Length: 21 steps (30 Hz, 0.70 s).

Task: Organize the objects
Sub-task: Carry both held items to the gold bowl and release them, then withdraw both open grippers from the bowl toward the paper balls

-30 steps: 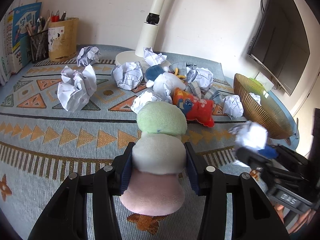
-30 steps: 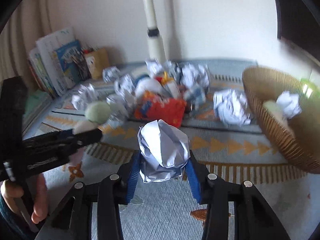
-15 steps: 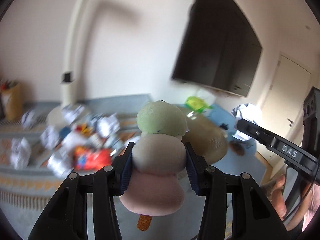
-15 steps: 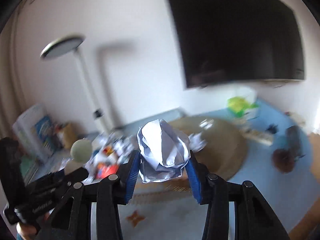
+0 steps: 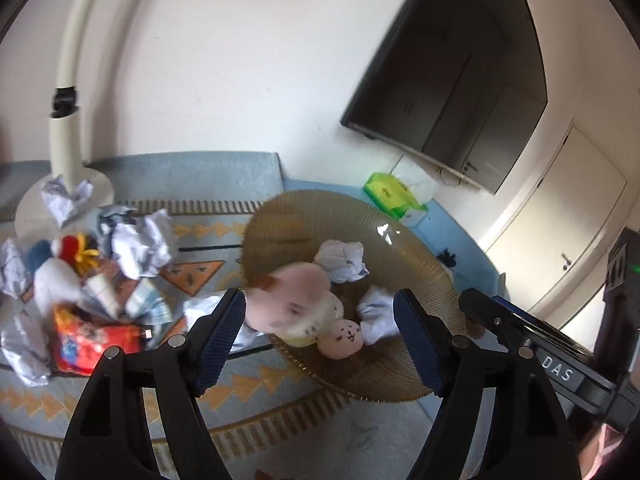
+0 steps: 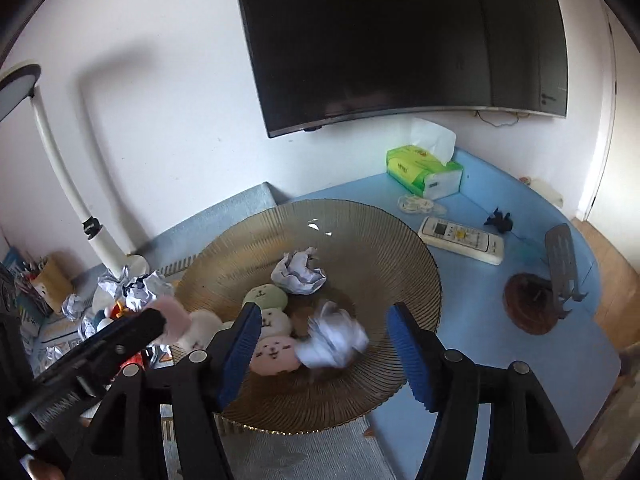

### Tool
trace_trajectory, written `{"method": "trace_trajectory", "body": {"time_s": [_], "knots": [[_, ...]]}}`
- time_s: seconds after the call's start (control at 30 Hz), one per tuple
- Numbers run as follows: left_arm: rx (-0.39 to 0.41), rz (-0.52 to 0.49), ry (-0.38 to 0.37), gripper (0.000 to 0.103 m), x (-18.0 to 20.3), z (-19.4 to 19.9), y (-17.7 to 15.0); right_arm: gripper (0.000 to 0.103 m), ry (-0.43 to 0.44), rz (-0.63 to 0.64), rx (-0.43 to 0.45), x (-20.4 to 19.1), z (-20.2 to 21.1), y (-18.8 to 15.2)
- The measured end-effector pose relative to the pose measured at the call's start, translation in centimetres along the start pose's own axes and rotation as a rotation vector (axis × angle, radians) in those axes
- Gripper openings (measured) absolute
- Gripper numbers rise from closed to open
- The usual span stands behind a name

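Bowl holds perhaps two paper balls, two plush toys.

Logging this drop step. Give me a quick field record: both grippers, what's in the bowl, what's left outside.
left gripper: jaws just opened, blurred plush toy dropping free between them
right gripper: jaws just opened, blurred paper ball dropping free
bowl: amber ribbed glass, holds another three-ball plush and a crumpled paper
left outside: paper balls and toys pile on the patterned mat
nearby: tissue pack, remote
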State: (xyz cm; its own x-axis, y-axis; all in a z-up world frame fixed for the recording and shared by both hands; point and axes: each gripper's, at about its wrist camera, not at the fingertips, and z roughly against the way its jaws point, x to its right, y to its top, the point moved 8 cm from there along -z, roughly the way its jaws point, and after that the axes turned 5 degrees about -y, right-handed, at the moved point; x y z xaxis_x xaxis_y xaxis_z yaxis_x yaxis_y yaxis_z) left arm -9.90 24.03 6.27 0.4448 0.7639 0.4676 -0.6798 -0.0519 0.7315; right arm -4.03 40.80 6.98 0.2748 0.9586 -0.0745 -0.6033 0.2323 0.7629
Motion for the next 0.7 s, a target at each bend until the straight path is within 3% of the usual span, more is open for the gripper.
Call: {"method": "trace_trajectory", "body": {"time_s": [0.1, 0.27, 0.43, 0.53, 0.67, 0.7], "knots": [[0.062, 0.006, 0.011, 0.075, -1.4, 4.2, -0.1, 0.064, 0.022, 0.02, 0.022, -1.7, 1.5, 0.0], [0.145, -0.029, 0.103, 0.075, -4.3, 11.9, -0.2, 0.064, 0.128, 0.06, 0.066, -6.9, 4.5, 0.0], [0.211, -0.011, 0.33, 0.075, -10.1, 18.6, -1.7, 0.07, 0.228, 0.164, 0.12, -13.7, 7.0, -1.5], [0.209, 0.066, 0.408, 0.075, -14.5, 20.0, -4.4, 0.09, 0.296, 0.221, 0.114, -17.8, 6.4, -4.6], [0.135, 0.095, 0.455, 0.075, -18.4, 17.5, -8.0, 0.089, 0.317, 0.297, 0.102, -22.1, 2.7, -9.8], [0.13, 0.097, 0.457, 0.075, -18.9, 17.3, -8.5, 0.084, 0.308, 0.313, 0.095, -22.6, 2.0, -10.8]]}}
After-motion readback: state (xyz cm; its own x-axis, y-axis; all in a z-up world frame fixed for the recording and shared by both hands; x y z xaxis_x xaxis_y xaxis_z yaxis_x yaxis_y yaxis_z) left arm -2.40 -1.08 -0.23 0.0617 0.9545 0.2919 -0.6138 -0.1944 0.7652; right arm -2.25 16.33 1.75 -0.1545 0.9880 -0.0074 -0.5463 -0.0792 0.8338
